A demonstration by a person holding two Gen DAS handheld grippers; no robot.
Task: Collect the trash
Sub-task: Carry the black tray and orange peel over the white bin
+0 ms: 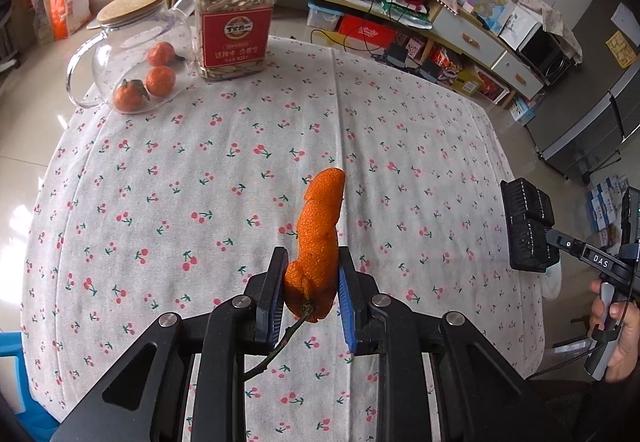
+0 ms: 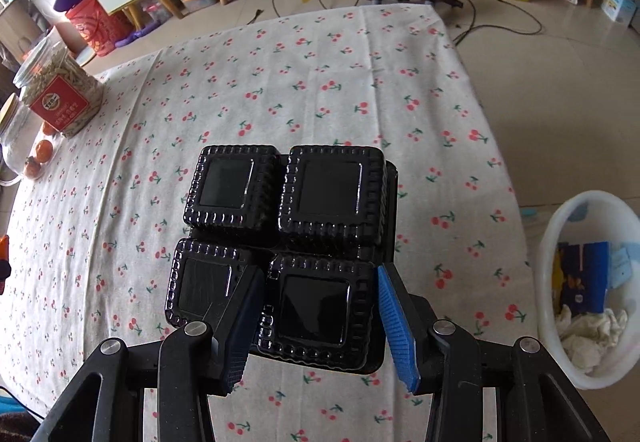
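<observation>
My left gripper is shut on a long orange peel with a stem, held upright above the cherry-print tablecloth. My right gripper is shut on a black plastic four-cell tray, one corner cell between the fingers, held above the table. That tray also shows in the left wrist view at the table's right edge. A white trash bin with paper and a blue wrapper inside stands on the floor to the right of the table.
At the table's far left stand a glass pitcher with a wooden lid and three tangerines inside, and a seed jar with a red label. Shelves, boxes and cables fill the floor beyond the table.
</observation>
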